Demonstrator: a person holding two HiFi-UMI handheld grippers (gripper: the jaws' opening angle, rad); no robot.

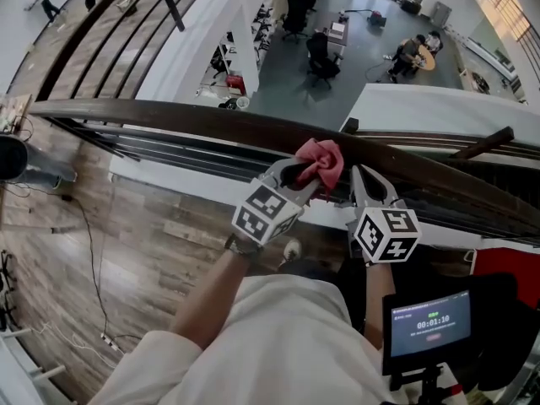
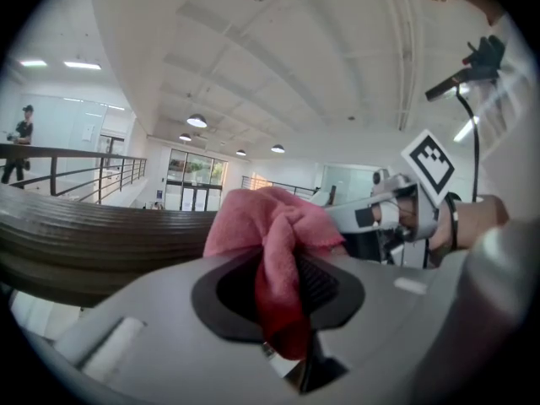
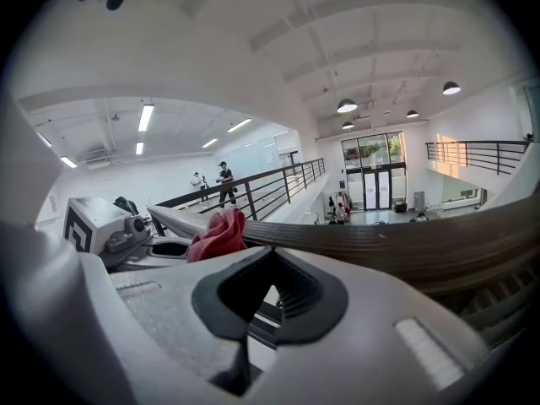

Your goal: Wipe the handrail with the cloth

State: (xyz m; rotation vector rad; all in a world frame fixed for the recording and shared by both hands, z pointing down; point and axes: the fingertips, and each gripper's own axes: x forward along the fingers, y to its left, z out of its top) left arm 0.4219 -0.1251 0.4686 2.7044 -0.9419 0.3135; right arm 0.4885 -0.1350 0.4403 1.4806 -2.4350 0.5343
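Note:
A dark wooden handrail [image 1: 169,116] curves across the head view from left to right. A pink cloth [image 1: 322,160] is bunched on top of it, and my left gripper [image 1: 305,177] is shut on that cloth. In the left gripper view the cloth [image 2: 274,226] hangs between the jaws, with the handrail [image 2: 93,234] running off to the left. My right gripper [image 1: 364,182] sits just right of the cloth at the rail, its jaws closed with nothing between them. The right gripper view shows the cloth [image 3: 218,234] to the left and the handrail [image 3: 405,234] crossing ahead.
Thin metal rails [image 1: 186,150] run under the handrail. Beyond it is a drop to a lower floor with desks, chairs [image 1: 321,57] and seated people. A small timer screen [image 1: 430,323] stands at my lower right. Wooden flooring with cables [image 1: 84,243] lies to the left.

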